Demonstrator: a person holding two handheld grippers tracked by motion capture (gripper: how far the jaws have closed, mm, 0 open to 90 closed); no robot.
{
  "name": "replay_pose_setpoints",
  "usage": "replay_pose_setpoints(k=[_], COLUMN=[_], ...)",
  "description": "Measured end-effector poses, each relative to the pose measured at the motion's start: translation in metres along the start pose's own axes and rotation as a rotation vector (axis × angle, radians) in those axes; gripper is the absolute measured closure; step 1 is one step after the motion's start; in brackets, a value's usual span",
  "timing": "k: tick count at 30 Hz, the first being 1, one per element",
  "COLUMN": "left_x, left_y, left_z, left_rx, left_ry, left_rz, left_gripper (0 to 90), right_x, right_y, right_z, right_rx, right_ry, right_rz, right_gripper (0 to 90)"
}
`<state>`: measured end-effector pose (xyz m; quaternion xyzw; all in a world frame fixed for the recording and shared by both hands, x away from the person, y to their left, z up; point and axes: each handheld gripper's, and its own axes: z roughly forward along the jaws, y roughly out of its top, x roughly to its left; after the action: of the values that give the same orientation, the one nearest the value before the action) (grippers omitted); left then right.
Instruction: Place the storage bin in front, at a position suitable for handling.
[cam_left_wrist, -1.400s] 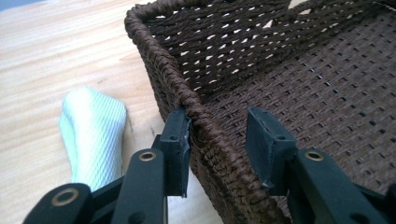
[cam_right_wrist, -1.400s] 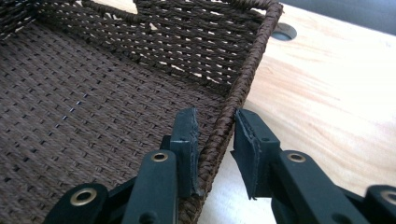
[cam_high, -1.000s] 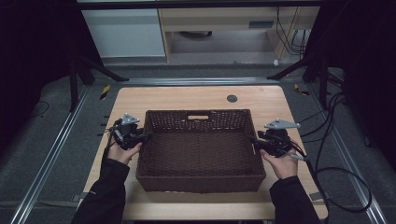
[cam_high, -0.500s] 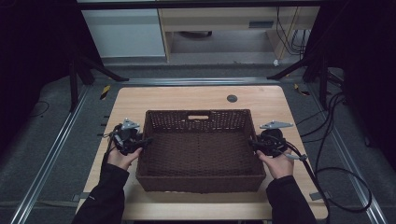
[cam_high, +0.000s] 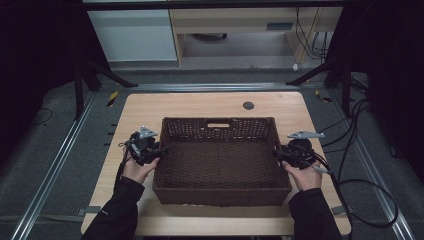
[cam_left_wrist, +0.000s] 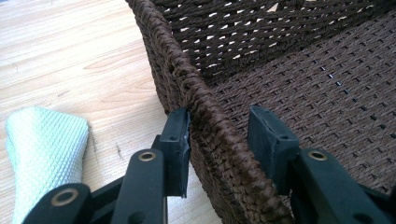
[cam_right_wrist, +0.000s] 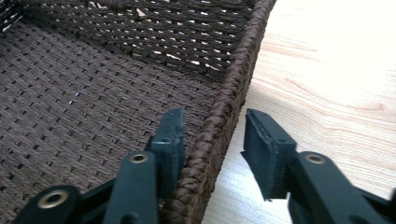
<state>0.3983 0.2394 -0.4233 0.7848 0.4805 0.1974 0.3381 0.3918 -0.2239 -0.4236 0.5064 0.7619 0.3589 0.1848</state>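
Note:
A dark brown woven basket (cam_high: 218, 121) with nothing inside sits in the middle of the wooden table (cam_high: 200, 105). My left gripper (cam_high: 159, 150) is at its left wall. In the left gripper view the gripper (cam_left_wrist: 219, 121) stands open astride the rim (cam_left_wrist: 205, 100), the outer jaw touching the weave and the inner one apart from it. My right gripper (cam_high: 276, 152) is at the right wall. In the right gripper view it (cam_right_wrist: 214, 119) is open too, one jaw inside the rim (cam_right_wrist: 233, 79) and one outside over the table.
A pale green textured cloth-like thing (cam_left_wrist: 42, 154) lies on the wood beside the left gripper. A dark round grommet (cam_high: 248, 105) is set in the table behind the basket. Cables (cam_high: 360, 170) trail off the right edge. Bare wood runs along both basket sides.
Both grippers have come down and inward to the basket's side walls, so that each now has a rim between its jaws. The basket has not moved.

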Motion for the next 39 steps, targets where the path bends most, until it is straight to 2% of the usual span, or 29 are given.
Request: replay_pose_setpoints(k=[3, 6, 7, 8, 10, 11, 14, 16, 18, 20, 21, 24, 27, 31, 33, 39], left_x=[0.0, 0.0, 0.001, 0.001, 0.001, 0.002, 0.005, 0.01, 0.013, 0.017, 0.023, 0.029, 0.04, 0.05, 0.062, 0.077], left_y=[-0.001, -0.001, -0.001, -0.001, -0.002, -0.003, -0.002, -0.002, -0.003, -0.005, -0.008, -0.011, -0.019, -0.025, -0.03, -0.039], left_z=[0.0, 0.0, -0.001, -0.001, -0.003, -0.008, -0.017, -0.033, -0.037, -0.043, -0.048, -0.05, -0.052, -0.052, -0.049, -0.041], left_rx=[-0.006, -0.009, -0.016, -0.016, -0.023, -0.046, -0.071, -0.11, -0.116, -0.127, -0.131, -0.133, -0.118, -0.104, -0.092, -0.068], left_ry=[-0.003, -0.006, -0.01, -0.01, -0.017, -0.022, -0.026, -0.021, -0.021, -0.008, 0.008, 0.013, 0.038, 0.067, 0.075, 0.106], left_rz=[0.006, 0.006, 0.009, 0.009, 0.018, 0.02, 0.023, 0.019, 0.02, 0.024, 0.023, 0.02, 0.007, -0.003, -0.032, -0.064], left_gripper=[58.1, 57.5, 56.9, 55.9, 54.6, 51.1, 49.2, 48.1, 46.5, 46.5, 46.1, 45.3, 44.1, 43.1, 42.2, 40.0], right_x=[-0.001, -0.002, -0.001, -0.001, 0.0, 0.0, 0.002, 0.001, 0.001, 0.002, 0.002, 0.001, -0.001, 0.001, 0.004, 0.005], right_y=[0.0, 0.0, 0.0, 0.0, 0.0, 0.001, 0.001, 0.002, 0.002, 0.003, 0.003, 0.004, 0.004, 0.004, 0.004, 0.004], right_z=[0.0, 0.0, 0.001, 0.001, 0.001, 0.001, 0.001, 0.001, 0.001, 0.0, -0.002, -0.003, -0.009, -0.013, -0.012, -0.012], right_rx=[0.005, 0.011, 0.028, 0.028, 0.034, 0.037, 0.039, 0.039, 0.036, 0.031, 0.035, 0.028, 0.003, 0.004, 0.018, 0.026], right_ry=[-0.003, 0.015, 0.02, 0.02, 0.04, 0.037, 0.027, 0.026, 0.027, 0.017, 0.004, 0.001, -0.002, -0.002, -0.005, -0.008], right_rz=[-0.004, 0.013, 0.002, 0.002, 0.0, -0.016, -0.022, -0.03, -0.032, -0.05, -0.071, -0.072, -0.053, -0.048, -0.051, -0.047], right_gripper=[52.6, 53.6, 58.7, 58.7, 65.1, 66.2, 66.5, 66.1, 65.3, 59.8, 53.3, 49.1, 43.0, 41.1, 38.6, 34.3])
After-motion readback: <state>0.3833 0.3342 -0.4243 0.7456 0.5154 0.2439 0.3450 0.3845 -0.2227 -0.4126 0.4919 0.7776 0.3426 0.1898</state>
